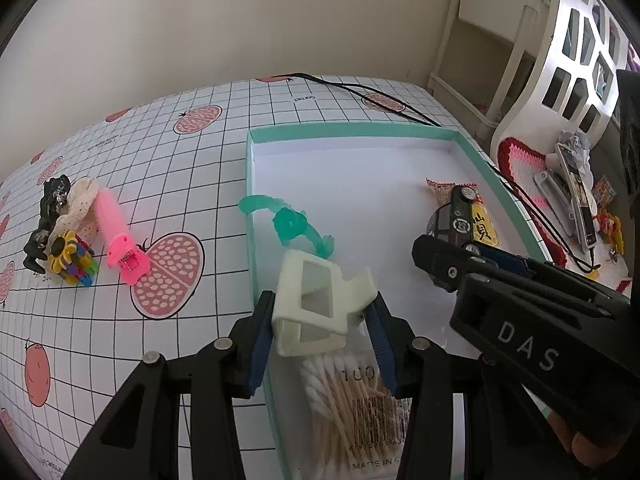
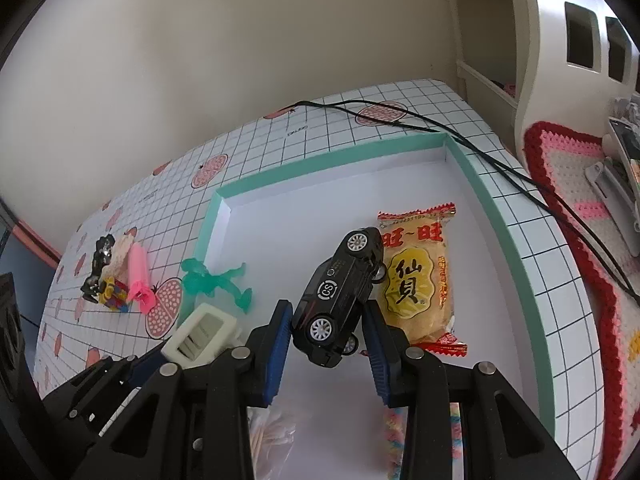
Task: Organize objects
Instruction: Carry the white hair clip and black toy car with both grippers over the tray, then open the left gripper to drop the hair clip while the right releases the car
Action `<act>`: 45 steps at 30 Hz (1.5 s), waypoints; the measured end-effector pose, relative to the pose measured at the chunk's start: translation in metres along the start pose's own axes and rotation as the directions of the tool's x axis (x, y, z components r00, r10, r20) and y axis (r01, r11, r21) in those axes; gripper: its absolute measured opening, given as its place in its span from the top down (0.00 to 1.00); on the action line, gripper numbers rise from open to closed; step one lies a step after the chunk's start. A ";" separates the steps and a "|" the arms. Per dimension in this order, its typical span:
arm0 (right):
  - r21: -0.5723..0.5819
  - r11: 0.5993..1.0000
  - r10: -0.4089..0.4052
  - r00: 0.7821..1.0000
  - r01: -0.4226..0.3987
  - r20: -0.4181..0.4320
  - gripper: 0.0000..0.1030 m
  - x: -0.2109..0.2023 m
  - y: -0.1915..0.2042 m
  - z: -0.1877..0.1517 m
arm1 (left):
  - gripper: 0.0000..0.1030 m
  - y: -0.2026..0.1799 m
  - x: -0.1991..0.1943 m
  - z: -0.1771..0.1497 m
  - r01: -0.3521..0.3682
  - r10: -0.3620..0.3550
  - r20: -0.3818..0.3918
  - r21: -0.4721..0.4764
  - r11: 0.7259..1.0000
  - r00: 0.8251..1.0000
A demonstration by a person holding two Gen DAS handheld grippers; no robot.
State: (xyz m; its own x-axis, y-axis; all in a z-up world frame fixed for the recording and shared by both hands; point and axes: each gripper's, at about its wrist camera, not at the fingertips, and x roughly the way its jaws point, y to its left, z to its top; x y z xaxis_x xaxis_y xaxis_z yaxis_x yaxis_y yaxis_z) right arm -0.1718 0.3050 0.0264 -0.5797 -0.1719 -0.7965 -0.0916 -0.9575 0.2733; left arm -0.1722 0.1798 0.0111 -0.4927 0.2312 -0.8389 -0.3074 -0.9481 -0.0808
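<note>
My left gripper is shut on a cream hair claw clip, held above the near left corner of the teal-rimmed white tray. My right gripper is shut on a black toy car, held tilted above the tray. In the tray lie a rice cracker packet, a bag of cotton swabs and a green translucent figure draped over the left rim. The clip also shows in the right wrist view.
On the checked tablecloth left of the tray lie a pink clip, a colourful flower toy, a lace scrunchie and a black item. A black cable crosses behind the tray. A crocheted mat lies to the right.
</note>
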 end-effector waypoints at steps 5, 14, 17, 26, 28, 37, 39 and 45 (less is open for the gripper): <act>-0.007 1.000 -0.006 1.000 0.006 -0.019 0.63 0.004 0.001 -0.003 | 0.54 -0.001 0.001 0.000 -0.003 0.003 -0.003 0.006 1.000 1.000; -0.012 1.000 -0.008 0.999 0.008 -0.033 0.63 0.006 0.001 -0.006 | 0.54 -0.001 0.000 0.000 0.003 -0.003 -0.009 0.013 1.000 1.000; -0.011 1.000 -0.008 0.999 0.008 -0.032 0.63 0.006 0.001 -0.006 | 0.54 -0.001 0.000 0.000 0.004 -0.003 -0.011 0.014 1.000 1.000; -0.014 1.000 0.006 1.000 -0.006 -0.004 0.63 0.000 0.002 -0.005 | 0.47 0.000 -0.010 0.002 0.021 -0.021 0.012 0.014 1.000 1.000; -0.013 1.000 0.010 1.000 -0.010 0.005 0.63 -0.002 0.002 -0.005 | 0.46 0.002 -0.013 0.003 0.023 -0.023 0.023 0.010 1.000 0.999; -0.001 1.000 0.013 0.999 -0.013 0.049 0.63 -0.011 0.002 -0.001 | 0.46 0.015 -0.027 0.008 0.014 -0.011 0.079 -0.034 0.999 0.997; 0.006 1.000 0.015 0.998 -0.015 0.053 0.63 -0.012 0.001 -0.001 | 0.46 0.017 -0.028 0.008 0.010 -0.007 0.087 -0.038 0.999 0.996; 0.026 0.999 0.017 0.998 -0.019 0.066 0.63 -0.014 -0.003 0.000 | 0.46 0.029 -0.031 0.010 0.000 0.010 0.107 -0.097 0.995 0.994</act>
State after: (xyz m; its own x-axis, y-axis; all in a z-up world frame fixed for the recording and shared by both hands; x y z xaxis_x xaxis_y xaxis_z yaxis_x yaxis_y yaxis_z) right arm -0.1637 0.3101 0.0373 -0.6331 -0.1725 -0.7546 -0.1018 -0.9478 0.3021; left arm -0.1739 0.1471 0.0403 -0.5798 0.2436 -0.7775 -0.2272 -0.9648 -0.1328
